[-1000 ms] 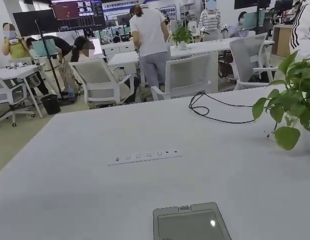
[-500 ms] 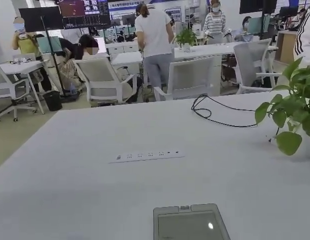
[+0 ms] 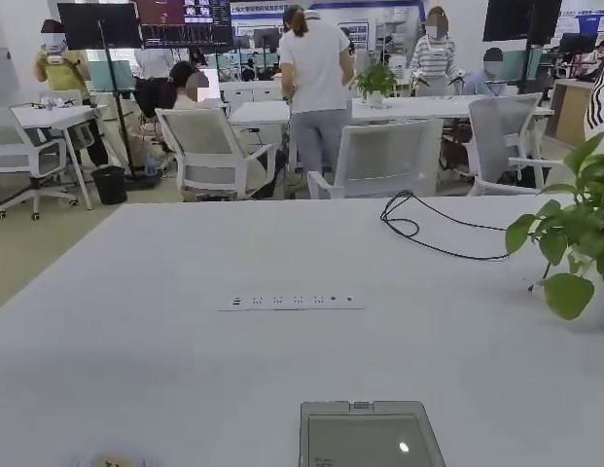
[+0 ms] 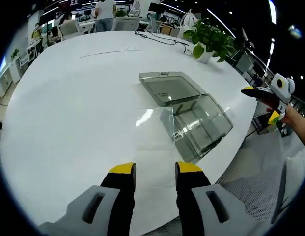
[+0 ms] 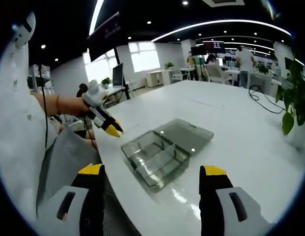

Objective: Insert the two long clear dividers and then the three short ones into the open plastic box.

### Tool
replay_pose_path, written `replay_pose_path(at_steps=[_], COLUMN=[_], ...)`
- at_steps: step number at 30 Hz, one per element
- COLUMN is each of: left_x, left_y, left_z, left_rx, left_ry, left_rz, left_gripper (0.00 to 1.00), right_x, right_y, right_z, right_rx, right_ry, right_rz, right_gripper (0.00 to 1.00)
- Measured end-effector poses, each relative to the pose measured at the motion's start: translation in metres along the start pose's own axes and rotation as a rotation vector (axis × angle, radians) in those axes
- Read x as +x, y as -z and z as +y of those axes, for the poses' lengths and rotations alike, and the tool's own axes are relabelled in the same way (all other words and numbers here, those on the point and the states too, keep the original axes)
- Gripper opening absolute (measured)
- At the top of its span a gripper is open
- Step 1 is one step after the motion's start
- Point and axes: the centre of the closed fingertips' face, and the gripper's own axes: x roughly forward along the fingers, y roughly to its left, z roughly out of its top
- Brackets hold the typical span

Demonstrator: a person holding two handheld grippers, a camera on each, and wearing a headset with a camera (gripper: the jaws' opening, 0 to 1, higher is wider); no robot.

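The jaws of the left gripper (image 4: 155, 169) stand moderately apart with only bare table between the yellow tips, and nothing is gripped. The jaws of the right gripper (image 5: 152, 170) are spread wide and are likewise empty. In the left gripper view a clear divider (image 4: 154, 129) lies flat on the table (image 4: 69, 98) at 12 o'clock, ahead of the tips. Its right edge meets the open plastic box (image 4: 204, 125) at 1 o'clock. Whether this is one sheet or a stack cannot be told, nor whether any divider already stands in the base. The lid (image 4: 169, 87) lies folded back flat beyond the base. In the right gripper view the box lies at 12 o'clock, and the left gripper hangs off the table edge at 10 o'clock. Compared with one second ago, the head view has shifted: the far table edge, slanted then, now runs level, and the background sits further right. This is camera motion. The lid at 6 o'clock, the power strip (image 3: 292, 302) at centre and the cable (image 3: 428, 229) at 1 o'clock keep their places. The table surface is plain white and matt. From left to right, the room beyond holds dark screens (image 3: 180, 12) at 11 o'clock, white chairs (image 3: 209, 156), a standing person (image 3: 316, 68) in a white top at 12 o'clock, and a plant (image 3: 574, 243) at 3 o'clock.
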Motion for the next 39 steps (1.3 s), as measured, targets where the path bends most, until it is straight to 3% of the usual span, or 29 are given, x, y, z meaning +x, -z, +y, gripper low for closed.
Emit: replay_pose_path(at_steps=[2, 4, 7, 10, 12, 13, 17, 20, 29, 39], left_x=[-0.003, -0.006, -0.01, -0.013, -0.015, -0.016, -0.018, -0.018, -0.018, -0.018], left_y=[-0.005, -0.01, -0.02, -0.029, -0.034, -0.04, -0.048, -0.054, -0.063, -0.069], left_z=[-0.005, -0.011, -0.021, -0.032, -0.039, -0.048, -0.064, -0.076, -0.096, -0.115], left_rx=[-0.018, -0.028, -0.058, -0.079, -0.083, -0.099, -0.103, -0.109, -0.105, -0.056], left_ry=[0.02, 0.039, 0.077, 0.114, 0.135, 0.166, 0.206, 0.239, 0.292, 0.331], left_rz=[-0.027, -0.052, -0.099, -0.138, -0.163, -0.188, -0.222, -0.249, -0.29, -0.298], left_gripper=[0.3, 0.3, 0.3, 0.3, 0.3, 0.3, 0.3, 0.3, 0.3, 0.3], right_x=[0.002, 0.005, 0.009, 0.013, 0.015, 0.018, 0.026, 0.034, 0.053, 0.078], right_y=[-0.006, -0.017, -0.027, -0.047, -0.05, -0.057, -0.067, -0.07, -0.073, -0.067], right_z=[0.002, 0.005, 0.007, 0.012, 0.012, 0.012, 0.018, 0.024, 0.038, 0.05], right_rx=[0.04, 0.02, 0.061, 0.111, 0.134, 0.143, 0.195, 0.208, 0.261, 0.325], right_ry=[-0.002, 0.001, 0.002, -0.011, -0.008, -0.004, -0.015, -0.015, -0.022, -0.018], right_rz=[0.004, -0.021, -0.013, -0.076, -0.07, -0.083, -0.106, -0.101, -0.091, -0.055], right_gripper=[0.78, 0.74, 0.67, 0.62, 0.6, 0.58, 0.54, 0.52, 0.38, 0.24])
